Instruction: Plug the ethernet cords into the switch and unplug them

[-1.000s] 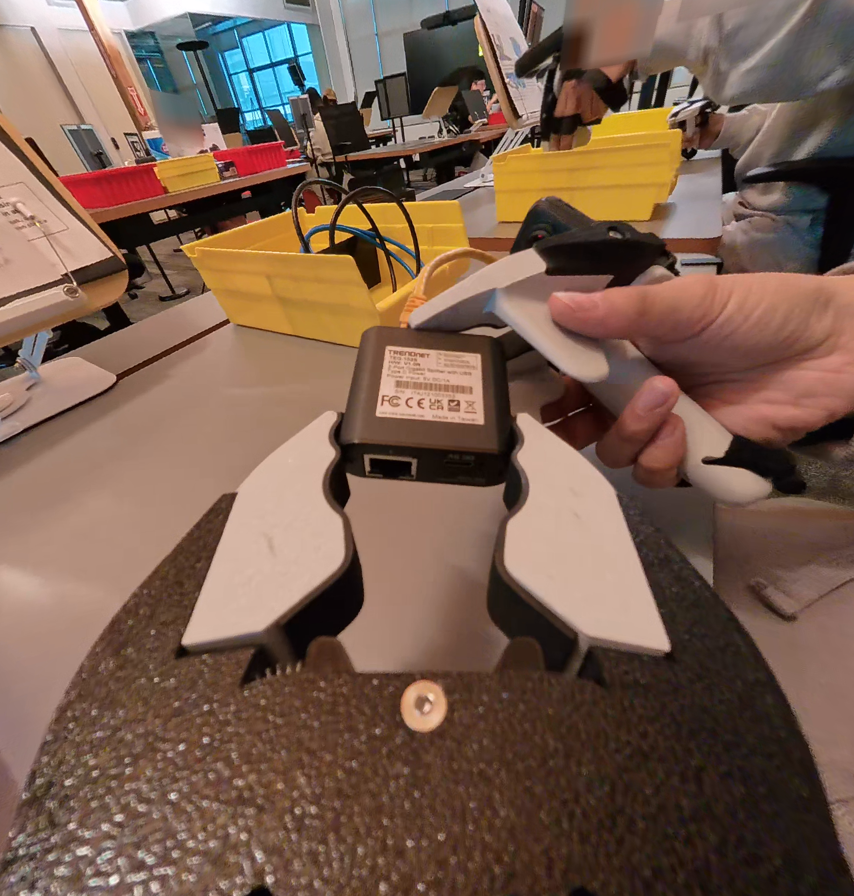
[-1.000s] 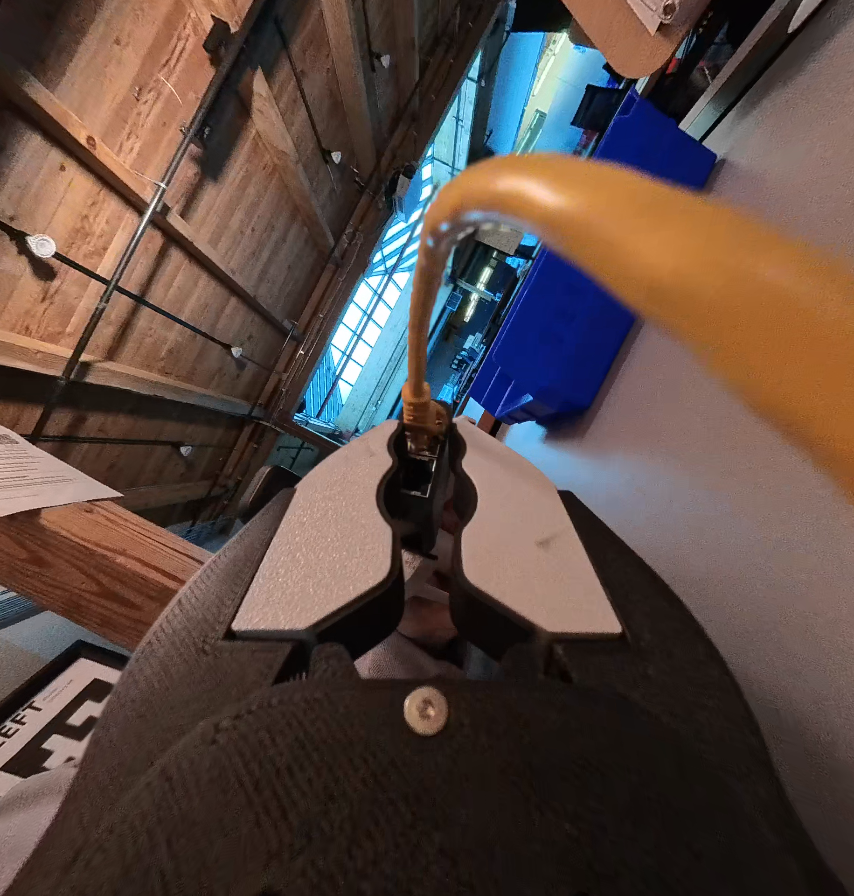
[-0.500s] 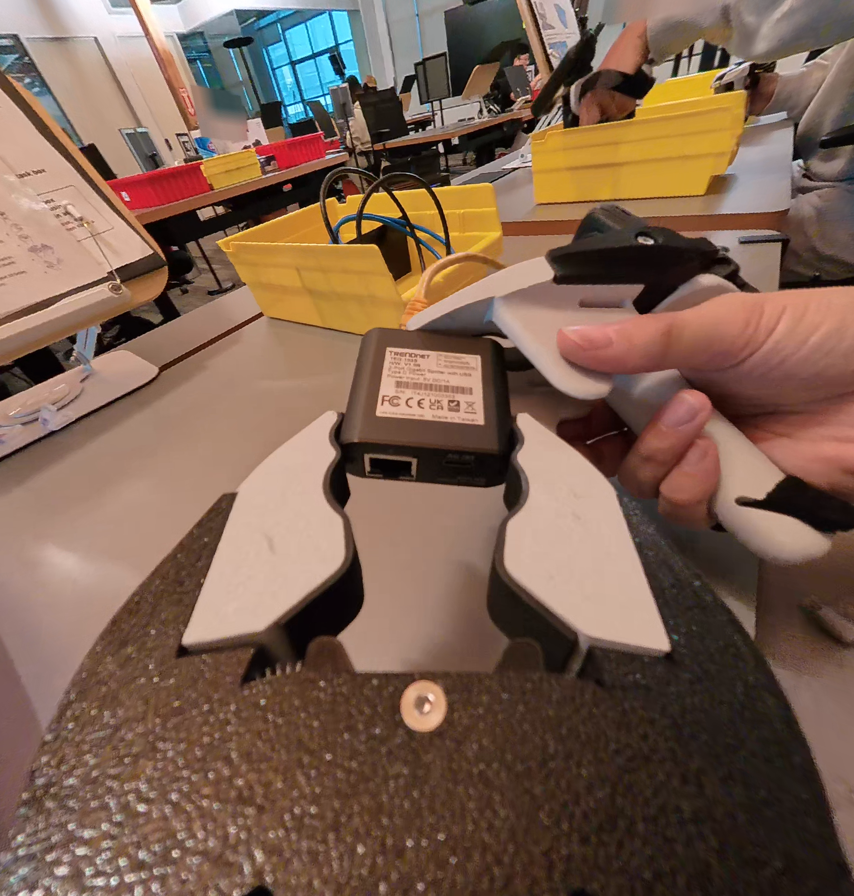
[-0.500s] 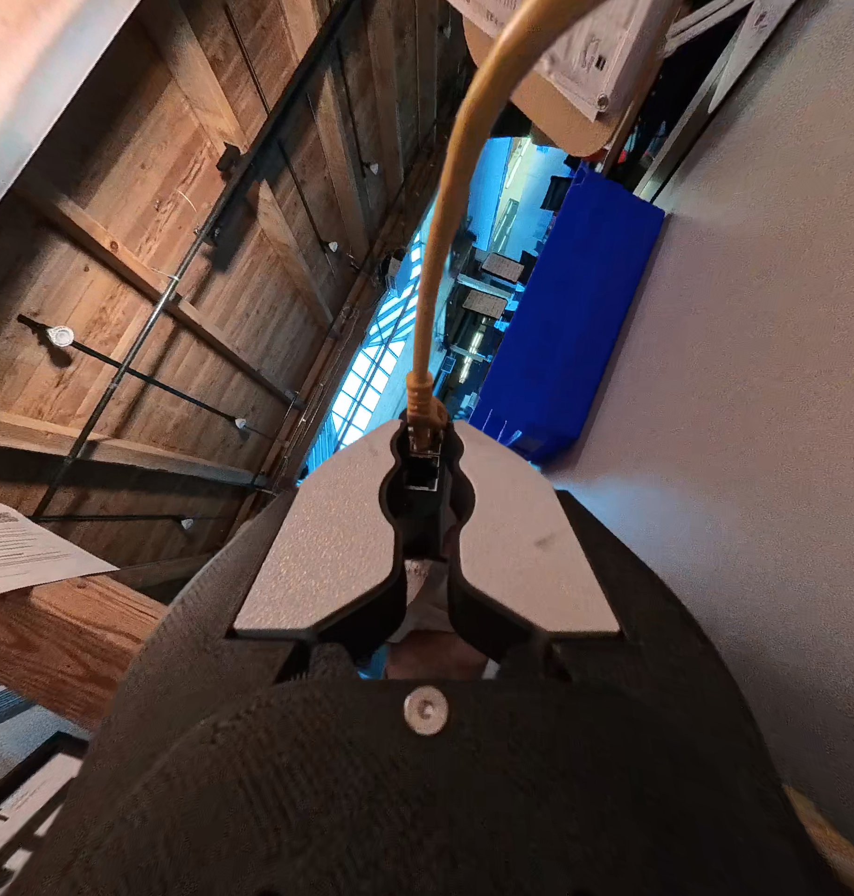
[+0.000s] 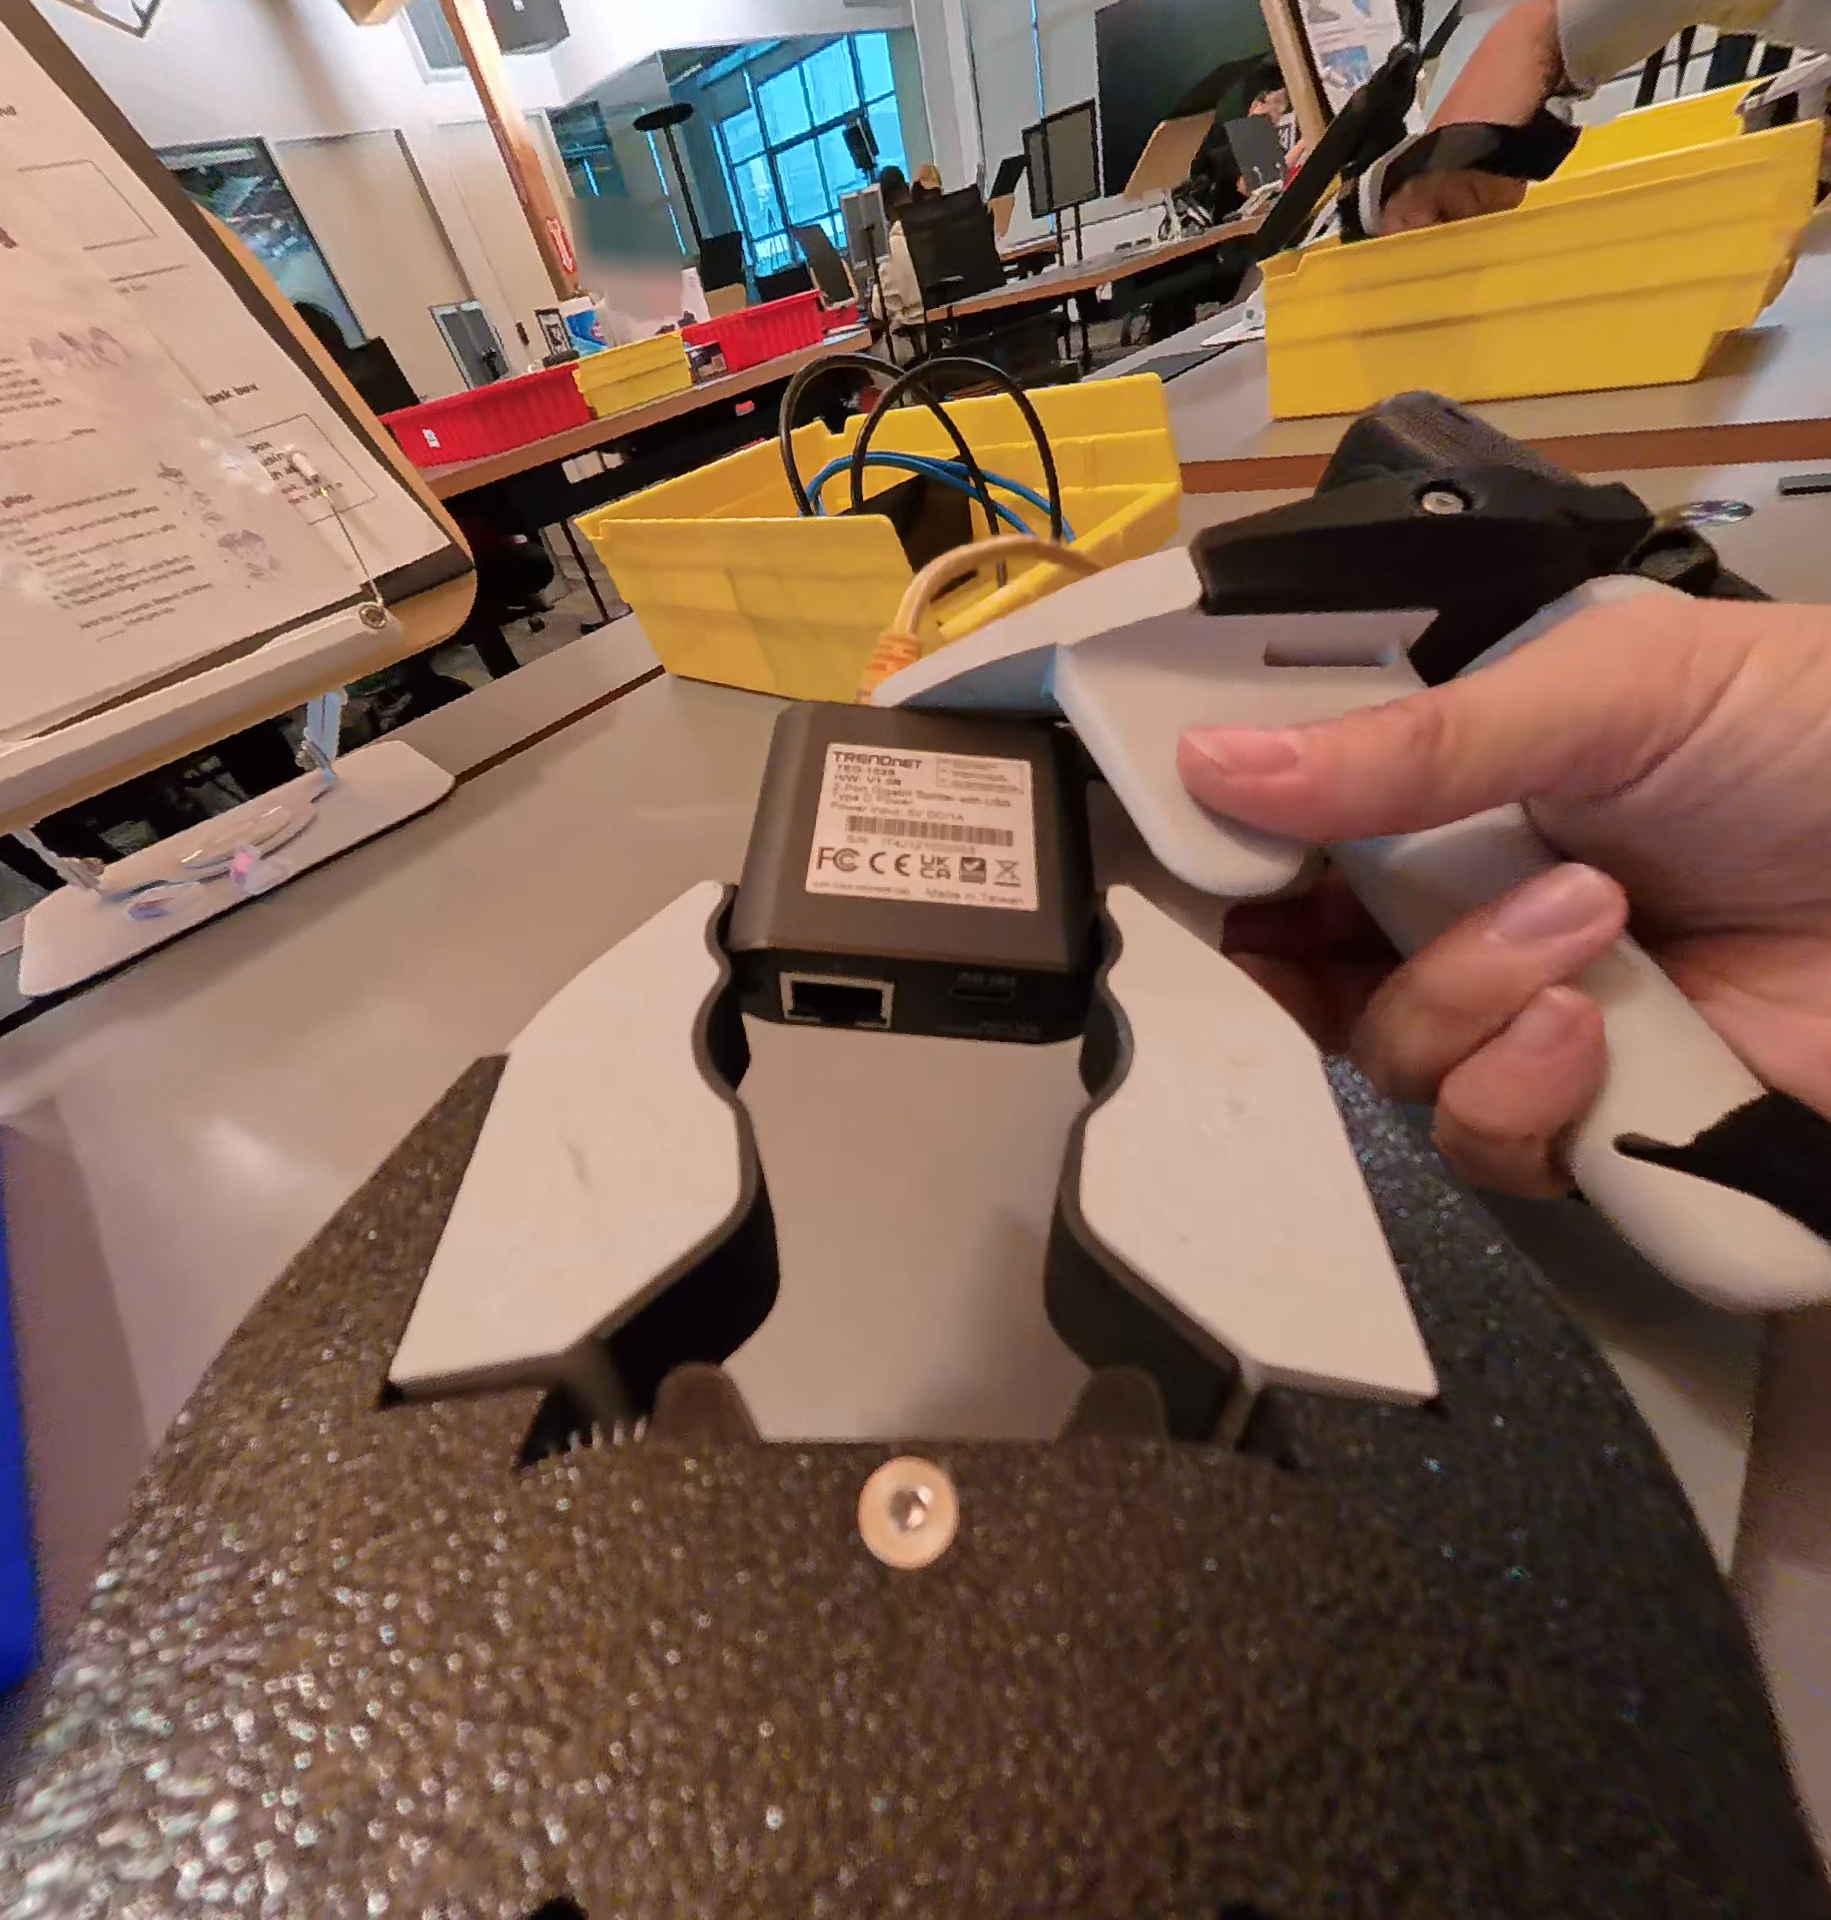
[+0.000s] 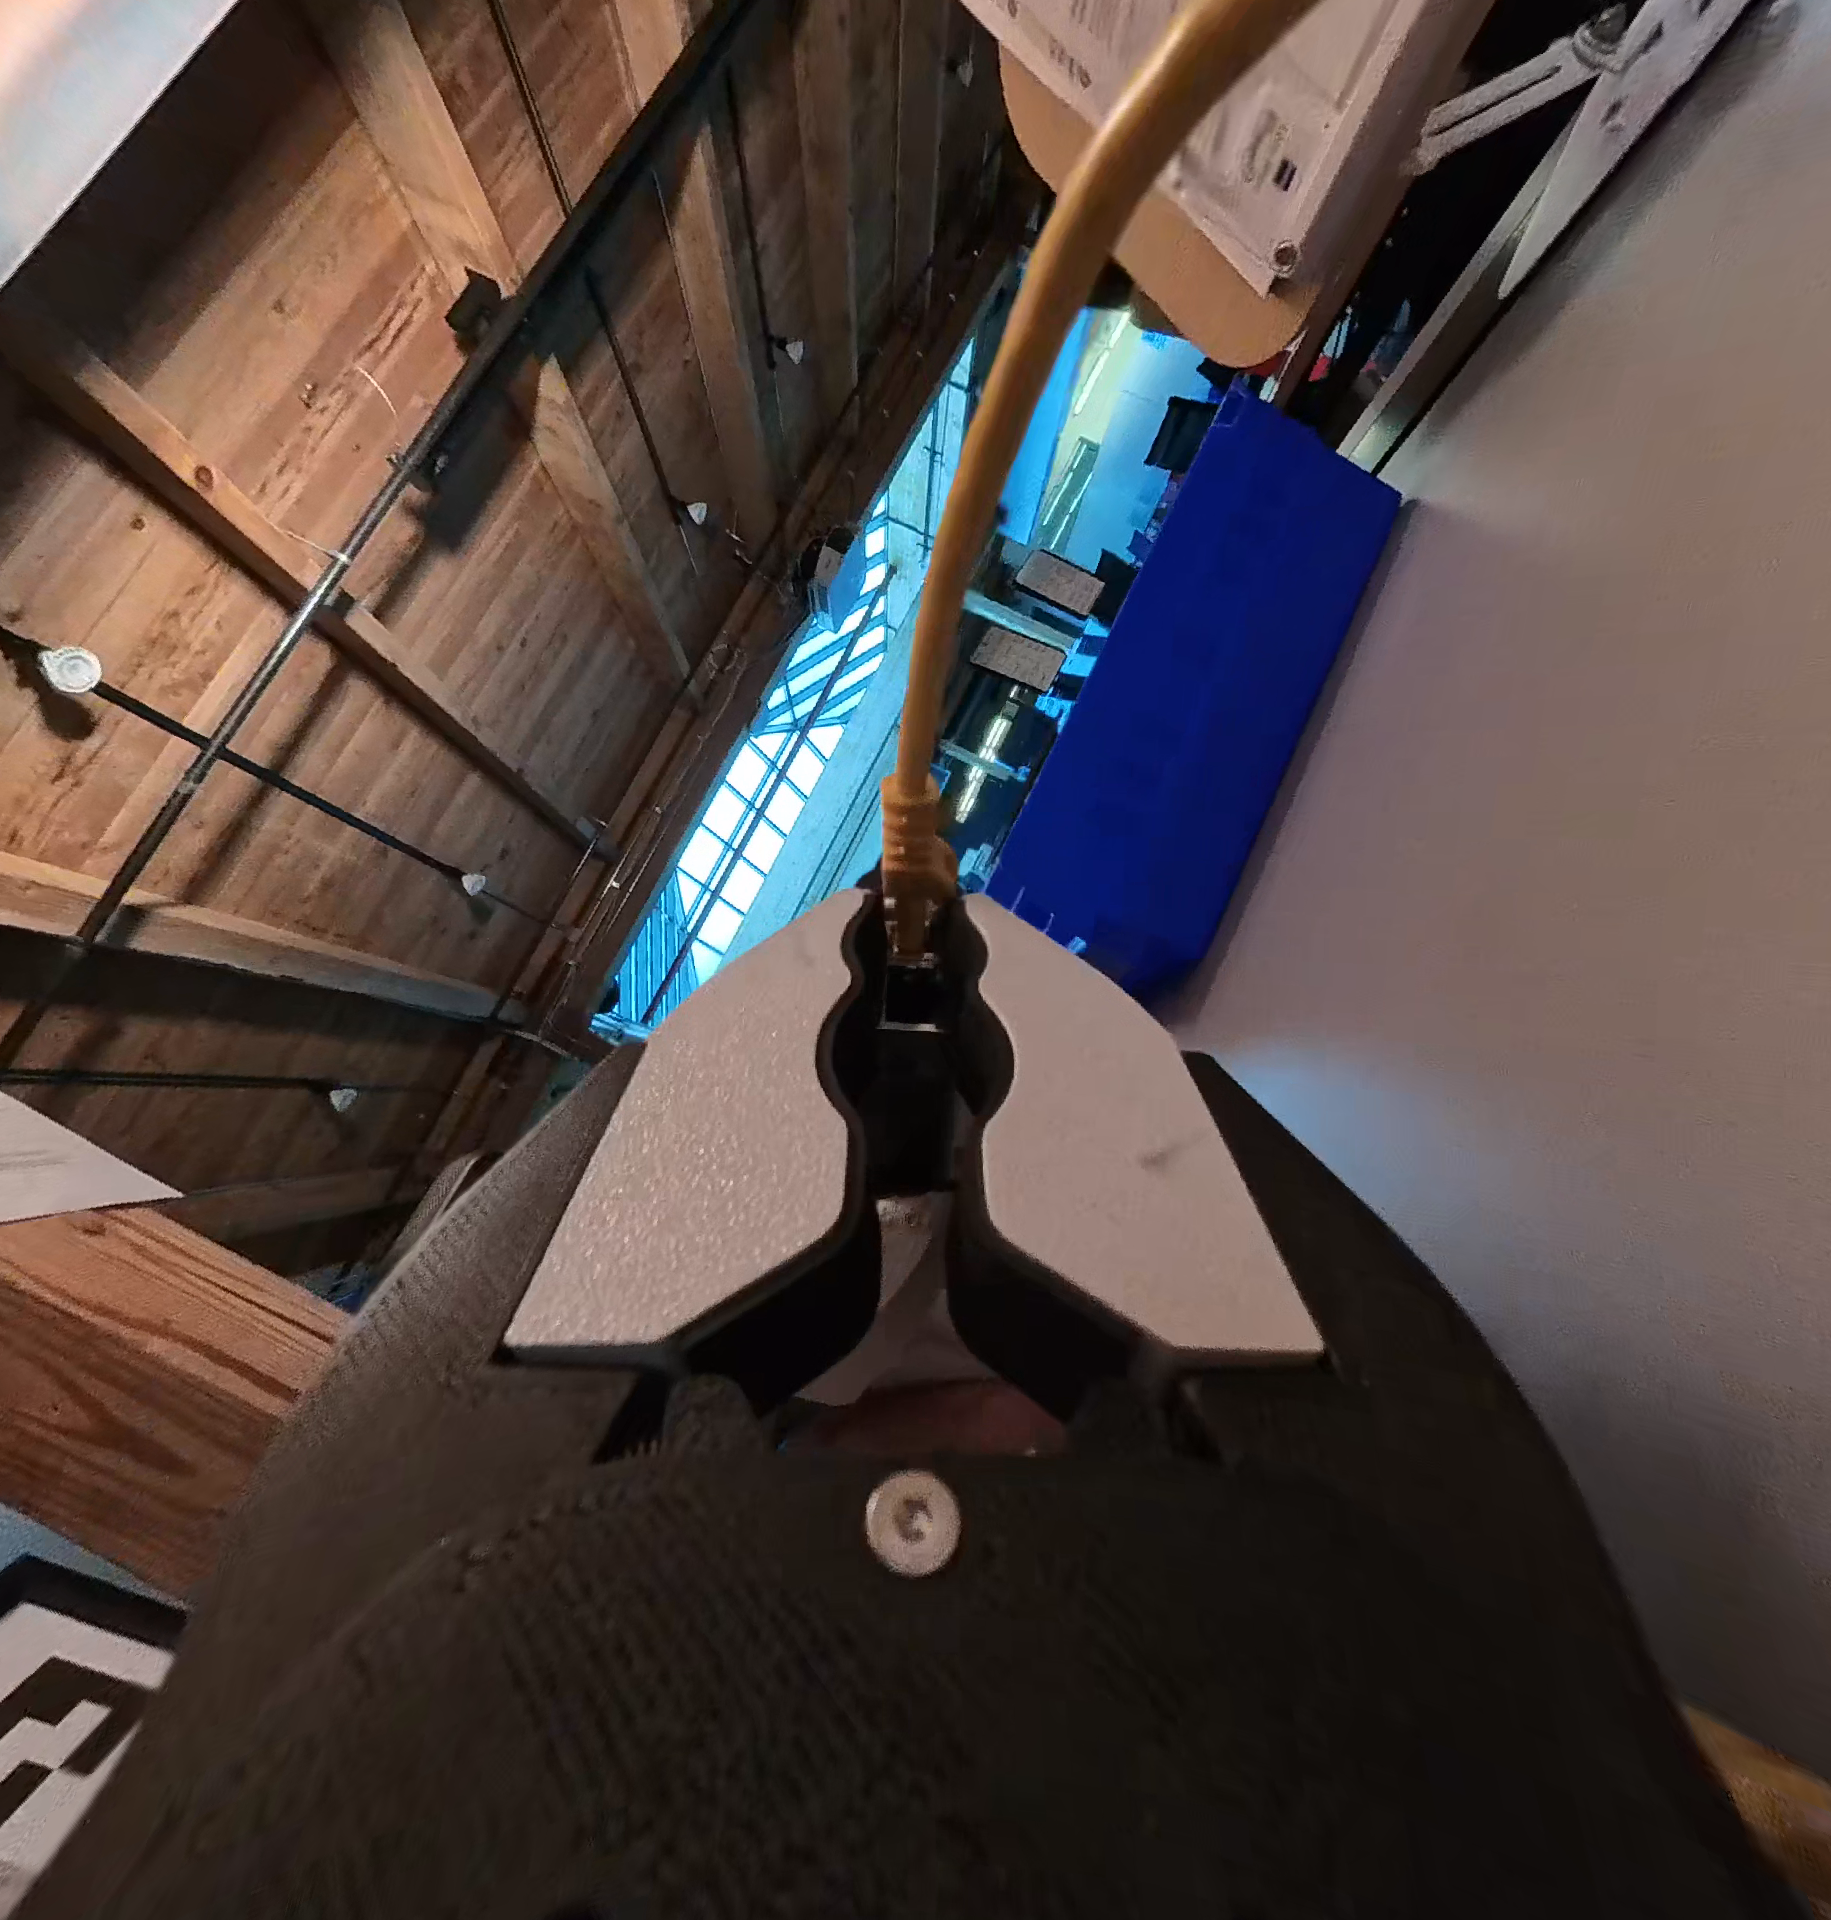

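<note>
My left gripper [image 5: 916, 935] is shut on a small black switch [image 5: 916, 842], holding it above the grey table [image 5: 371, 956] with its label up and an empty port facing me. My right gripper [image 6: 909, 935], rolled on its side, is shut on the plug of an orange ethernet cord [image 6: 978, 499]. In the left wrist view the right gripper [image 5: 895, 681], held by a hand [image 5: 1659, 831], sits at the far end of the switch with the orange plug [image 5: 890, 657] there. Whether the plug is seated in a port is hidden.
A yellow bin [image 5: 786, 582] with black and blue cords stands behind the switch. A paper on a stand [image 5: 142, 447] is at the left. A blue bin [image 6: 1191, 707] stands on the table. More yellow bins [image 5: 1513, 301] and another person's hand [image 5: 1451, 197] are at the back right. Both grippers' tips are close together, under 4 cm apart.
The left view has shifted, bringing the paper stand and a blue bin edge in at the left. The right gripper has rolled, and the orange cord now trails straighter from the plug.
</note>
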`<control>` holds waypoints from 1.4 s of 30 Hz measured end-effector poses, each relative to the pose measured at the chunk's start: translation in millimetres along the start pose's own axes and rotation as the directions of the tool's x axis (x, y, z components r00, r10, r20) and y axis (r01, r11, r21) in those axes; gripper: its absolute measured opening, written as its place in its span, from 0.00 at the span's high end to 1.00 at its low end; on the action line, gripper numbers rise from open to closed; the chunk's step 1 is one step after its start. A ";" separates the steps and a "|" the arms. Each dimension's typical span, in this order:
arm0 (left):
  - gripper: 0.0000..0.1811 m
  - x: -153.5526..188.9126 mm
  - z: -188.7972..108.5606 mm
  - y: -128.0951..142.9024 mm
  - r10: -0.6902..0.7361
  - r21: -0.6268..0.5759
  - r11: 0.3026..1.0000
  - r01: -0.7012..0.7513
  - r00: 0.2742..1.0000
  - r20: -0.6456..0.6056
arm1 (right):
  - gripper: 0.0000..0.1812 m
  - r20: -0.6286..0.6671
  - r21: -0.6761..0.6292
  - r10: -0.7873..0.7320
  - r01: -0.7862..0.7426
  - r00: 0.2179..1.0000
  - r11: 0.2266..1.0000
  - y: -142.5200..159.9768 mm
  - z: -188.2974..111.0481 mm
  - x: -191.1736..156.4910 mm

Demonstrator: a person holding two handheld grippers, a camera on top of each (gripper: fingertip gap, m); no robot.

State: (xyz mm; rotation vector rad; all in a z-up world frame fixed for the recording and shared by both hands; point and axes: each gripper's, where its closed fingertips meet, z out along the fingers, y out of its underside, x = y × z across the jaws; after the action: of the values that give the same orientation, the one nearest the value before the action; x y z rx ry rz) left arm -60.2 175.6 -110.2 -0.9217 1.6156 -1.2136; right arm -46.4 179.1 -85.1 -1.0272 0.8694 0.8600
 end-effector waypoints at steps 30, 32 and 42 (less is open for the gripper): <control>0.66 -17.3 -7.2 -7.6 0.032 0.052 0.998 -0.038 0.993 0.116 | 0.94 0.037 -0.225 -0.532 0.526 0.846 0.820 -68.8 -11.2 -18.8; 0.66 -23.9 -9.2 -2.4 0.030 0.034 0.999 -0.034 0.993 0.117 | 0.94 0.006 -0.314 -0.550 0.524 0.835 0.792 -96.8 -21.9 -10.2; 0.66 -36.5 -11.9 1.7 -0.034 0.037 0.999 0.030 0.993 0.113 | 0.88 -0.329 -0.694 -0.713 0.353 0.619 0.627 -237.9 -60.7 75.8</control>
State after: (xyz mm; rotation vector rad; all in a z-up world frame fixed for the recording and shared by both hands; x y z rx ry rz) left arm -59.6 213.2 -102.6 -0.9798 1.4897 -1.1862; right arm 185.9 69.4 -88.4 -2.0628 0.6992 0.2087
